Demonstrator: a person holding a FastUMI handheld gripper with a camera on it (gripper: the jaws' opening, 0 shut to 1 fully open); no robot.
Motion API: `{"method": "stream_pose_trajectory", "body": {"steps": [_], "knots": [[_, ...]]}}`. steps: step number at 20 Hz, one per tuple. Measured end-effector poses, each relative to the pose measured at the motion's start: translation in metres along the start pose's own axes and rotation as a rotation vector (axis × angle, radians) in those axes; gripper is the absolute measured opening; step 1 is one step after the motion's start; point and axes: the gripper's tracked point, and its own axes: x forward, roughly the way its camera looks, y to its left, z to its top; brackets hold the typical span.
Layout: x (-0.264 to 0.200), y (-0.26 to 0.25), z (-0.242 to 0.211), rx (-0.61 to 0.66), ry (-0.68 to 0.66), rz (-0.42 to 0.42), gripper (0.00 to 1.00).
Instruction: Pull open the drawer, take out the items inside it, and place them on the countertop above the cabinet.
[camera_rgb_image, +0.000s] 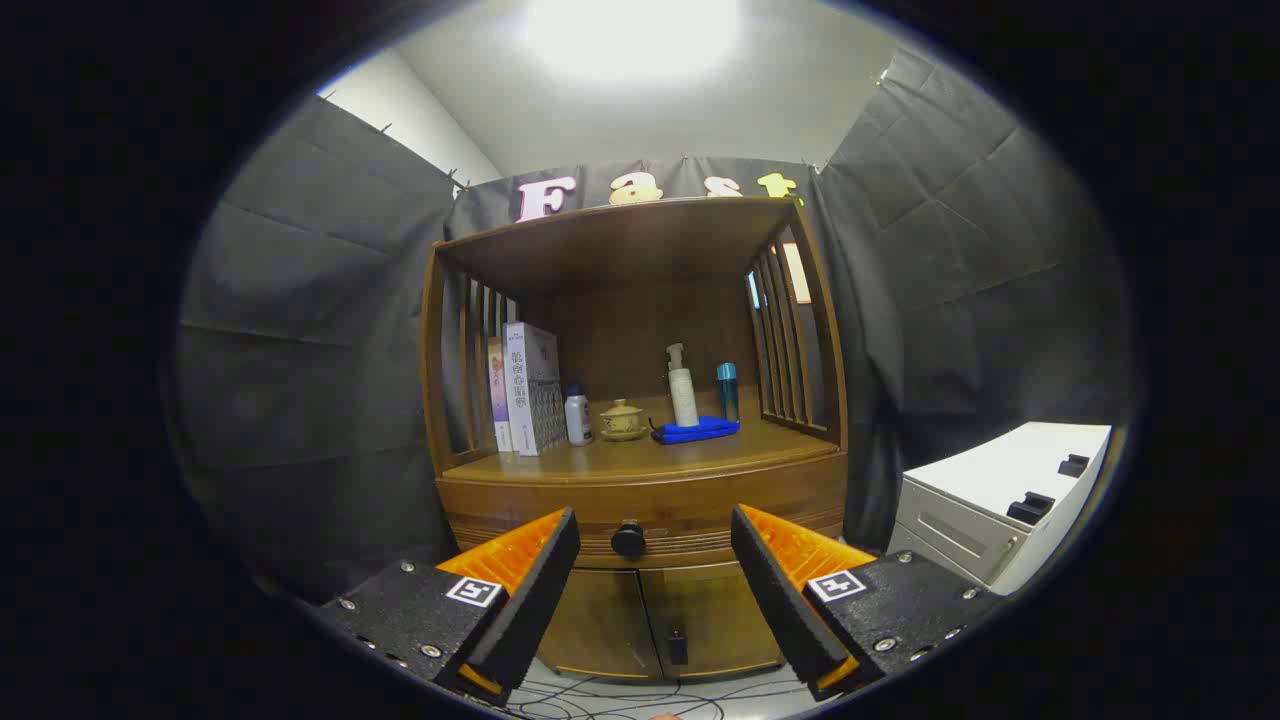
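Fingers (655, 545): spread wide, holding nothing.
Drawer (640, 510): closed, its round knob (628, 539) between the fingertips and beyond them.
Counter (640, 458): above the drawer, carrying books (525, 388), a small bottle (578, 416), lidded cup (622, 419), pump bottle (683, 386), blue cloth (696, 430).
Cabinet doors (660, 620): shut.

The gripper (655, 535) has its jaws wide apart, and nothing sits in the gap between them and the drawer knob (628, 539) just ahead. On the surface (600, 462) above the drawer, the front is bare. Farther back stand books (525, 388), bottles (682, 385), a small pot (622, 419) and a blue cloth (696, 430).
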Motion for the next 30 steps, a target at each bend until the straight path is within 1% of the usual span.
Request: {"method": "stream_pose_trajectory", "body": {"steps": [15, 20, 24, 30], "knots": [[0.001, 0.0, -0.001, 0.008, -0.005, 0.0, 0.95], [0.005, 0.005, -0.003, 0.005, 0.002, 0.014, 0.95], [0.017, 0.003, 0.003, 0.009, -0.01, 0.011, 0.95], [0.05, 0.001, 0.003, -0.002, -0.017, -0.005, 0.95]]}}
